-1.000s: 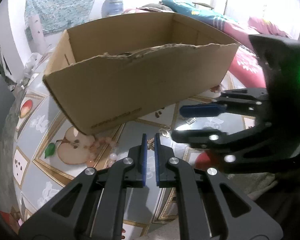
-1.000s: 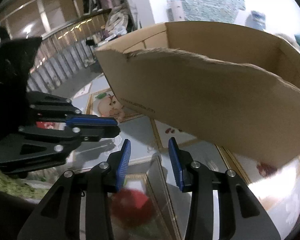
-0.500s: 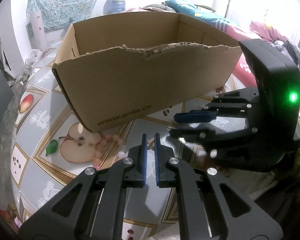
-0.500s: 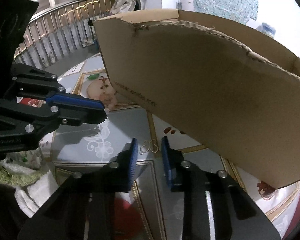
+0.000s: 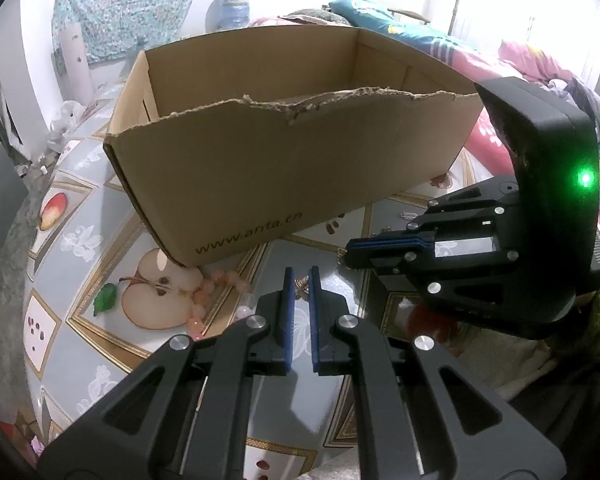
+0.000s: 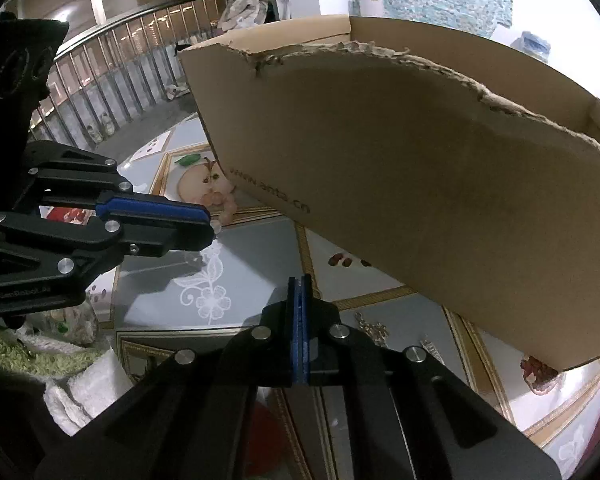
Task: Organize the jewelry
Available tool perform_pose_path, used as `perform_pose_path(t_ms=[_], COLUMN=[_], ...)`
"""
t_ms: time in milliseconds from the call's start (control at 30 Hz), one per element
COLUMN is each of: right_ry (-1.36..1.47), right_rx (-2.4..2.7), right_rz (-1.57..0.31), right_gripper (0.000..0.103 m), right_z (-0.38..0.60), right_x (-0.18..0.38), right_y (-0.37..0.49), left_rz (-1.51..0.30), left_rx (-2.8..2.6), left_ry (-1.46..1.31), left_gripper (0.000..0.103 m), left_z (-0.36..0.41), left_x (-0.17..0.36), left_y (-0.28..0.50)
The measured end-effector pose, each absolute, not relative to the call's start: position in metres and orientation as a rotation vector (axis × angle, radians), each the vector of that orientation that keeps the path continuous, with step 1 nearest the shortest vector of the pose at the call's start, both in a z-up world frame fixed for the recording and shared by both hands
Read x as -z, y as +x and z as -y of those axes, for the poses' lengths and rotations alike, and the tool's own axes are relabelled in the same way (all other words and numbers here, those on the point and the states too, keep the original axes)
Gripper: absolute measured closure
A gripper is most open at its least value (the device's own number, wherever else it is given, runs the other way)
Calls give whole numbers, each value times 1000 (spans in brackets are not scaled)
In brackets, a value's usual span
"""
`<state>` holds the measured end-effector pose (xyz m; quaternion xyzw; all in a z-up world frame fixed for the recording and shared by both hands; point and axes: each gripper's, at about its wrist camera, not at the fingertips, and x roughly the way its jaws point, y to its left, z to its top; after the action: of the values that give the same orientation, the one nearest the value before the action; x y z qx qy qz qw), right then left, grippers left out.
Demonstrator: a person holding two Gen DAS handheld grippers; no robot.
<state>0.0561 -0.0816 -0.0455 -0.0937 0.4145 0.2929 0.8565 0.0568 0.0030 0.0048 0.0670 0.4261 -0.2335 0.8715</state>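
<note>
Two black hand-held grippers hover above the fruit-patterned tabletop (image 5: 80,240) before a torn brown cardboard box (image 5: 284,176), left hand-held gripper (image 5: 299,280) nearly closed, empty, right hand-held gripper (image 6: 299,292) fully closed, empty, likely poised to collect the pink bead bracelet (image 5: 216,288) lying beside the box's corner.

Two fisheye views, each mounted on a handheld gripper and looking forward and steeply down along its two fingers at a patterned tabletop (image 5: 76,320). The left wrist view faces the front of an open cardboard box (image 5: 284,184) from close by, with the right gripper (image 5: 350,251) at its right side. The right wrist view sees the same box front (image 6: 440,208) more obliquely, even nearer, with the left gripper (image 6: 210,226) at its left. Both share the box and the table before it.
</note>
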Motion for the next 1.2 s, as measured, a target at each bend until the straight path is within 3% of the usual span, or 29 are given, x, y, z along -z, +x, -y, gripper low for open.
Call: perform_pose_path(t_ms=[1100, 1200], right_ry=[-196, -216], right_rx=[-664, -656], right_rz=[-905, -879], right_gripper=[102, 97], right_z=[70, 70], right_x=[48, 45], right_y=[42, 40], left_rz=[-894, -894], left_rx=[469, 470], left_ry=[130, 129], left_gripper=[97, 97], left_z=[-4, -4], left_x=[-5, -5], left_y=[54, 54])
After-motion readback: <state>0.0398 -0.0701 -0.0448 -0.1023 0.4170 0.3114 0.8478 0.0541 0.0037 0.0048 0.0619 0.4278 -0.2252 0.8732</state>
